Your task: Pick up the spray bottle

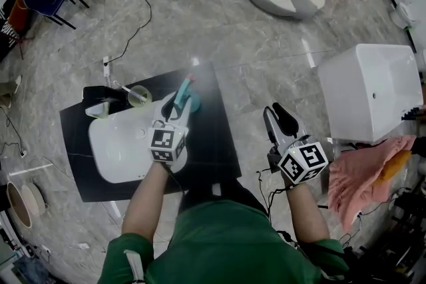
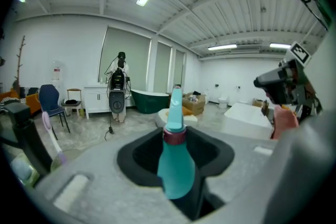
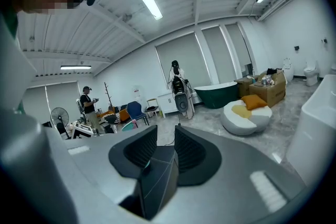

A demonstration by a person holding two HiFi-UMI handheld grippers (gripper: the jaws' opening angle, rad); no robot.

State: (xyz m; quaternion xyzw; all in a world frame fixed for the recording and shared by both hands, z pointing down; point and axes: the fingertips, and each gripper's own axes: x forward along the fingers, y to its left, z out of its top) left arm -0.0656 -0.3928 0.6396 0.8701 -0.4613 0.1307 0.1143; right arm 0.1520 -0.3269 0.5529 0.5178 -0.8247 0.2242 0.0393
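Left gripper (image 1: 176, 105): you've got it pinched on the spray bottle (image 2: 176, 165). The teal body sits squarely between the jaws.
Bottle spot: over the black table (image 1: 210, 143), just beside the right end of the white basin (image 1: 116, 143).
Long axis: runs straight along the gripper's own line, with the nozzle sticking out past the jaw tips and pointing away from you.
Right gripper (image 1: 278, 118): empty. Its jaws are a narrow gap apart with only floor showing through. It's off the table on your right, well apart from the bottle.
Nearer hand: left, obviously, since it's already on it.
Next move, my guess: just raise the left straight up. I can't tell whether the base has cleared the table.
Watch out: the grip looks low on the body, so the top could tip.
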